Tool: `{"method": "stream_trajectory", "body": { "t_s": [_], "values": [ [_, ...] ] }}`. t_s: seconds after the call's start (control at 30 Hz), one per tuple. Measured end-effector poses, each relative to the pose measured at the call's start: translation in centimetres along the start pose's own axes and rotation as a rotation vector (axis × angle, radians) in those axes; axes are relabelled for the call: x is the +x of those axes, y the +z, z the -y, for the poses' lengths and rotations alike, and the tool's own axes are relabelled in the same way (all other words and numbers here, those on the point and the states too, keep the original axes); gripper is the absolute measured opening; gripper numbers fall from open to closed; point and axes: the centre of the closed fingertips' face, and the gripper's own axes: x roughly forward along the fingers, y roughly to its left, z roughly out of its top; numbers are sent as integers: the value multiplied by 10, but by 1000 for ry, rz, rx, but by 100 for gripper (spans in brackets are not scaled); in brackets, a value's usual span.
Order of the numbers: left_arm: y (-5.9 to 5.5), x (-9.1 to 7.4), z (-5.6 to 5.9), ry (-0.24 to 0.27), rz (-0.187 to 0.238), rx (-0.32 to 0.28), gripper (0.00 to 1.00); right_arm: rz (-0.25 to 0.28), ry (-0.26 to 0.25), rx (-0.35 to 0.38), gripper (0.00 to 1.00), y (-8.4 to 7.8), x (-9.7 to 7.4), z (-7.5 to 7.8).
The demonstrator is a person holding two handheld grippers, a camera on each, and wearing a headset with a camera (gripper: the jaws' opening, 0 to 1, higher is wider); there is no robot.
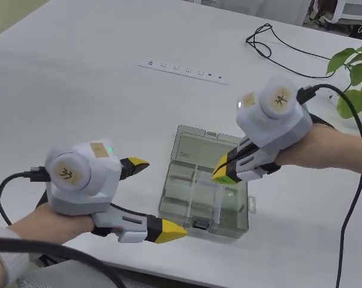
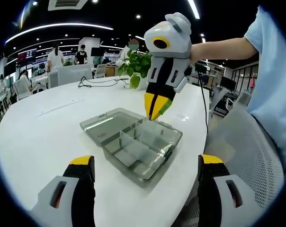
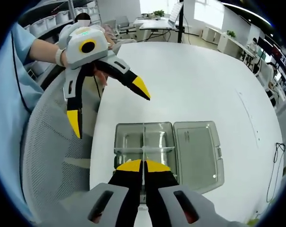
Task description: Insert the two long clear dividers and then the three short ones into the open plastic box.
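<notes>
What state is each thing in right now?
plastic box: open, lid folded back flat.
left gripper: open, beside the box.
right gripper: shut on a clear divider, over the box.
clear divider: upright in the box, between the right jaws.

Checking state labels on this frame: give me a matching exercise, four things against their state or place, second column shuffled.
1. left tongs
2. right tongs
3. box lid
4. power strip

A. lying flat, open
B. shut on a clear divider over the box
C. far across the table
D. open, beside the box

Pairs: 1-D, 2-B, 3-A, 4-C.
</notes>
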Motion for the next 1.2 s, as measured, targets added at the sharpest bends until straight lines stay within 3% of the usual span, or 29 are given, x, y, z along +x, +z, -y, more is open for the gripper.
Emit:
{"method": "stream_trajectory", "body": {
  "t_s": [0.7,1.2],
  "values": [
    [0,0,0,1,3,-6,90,-44,-7,-23,2,-11,21,10],
    [0,1,1,-7,1,-3,90,16,-22,-27,2,-5,10,8]
  ]
}}
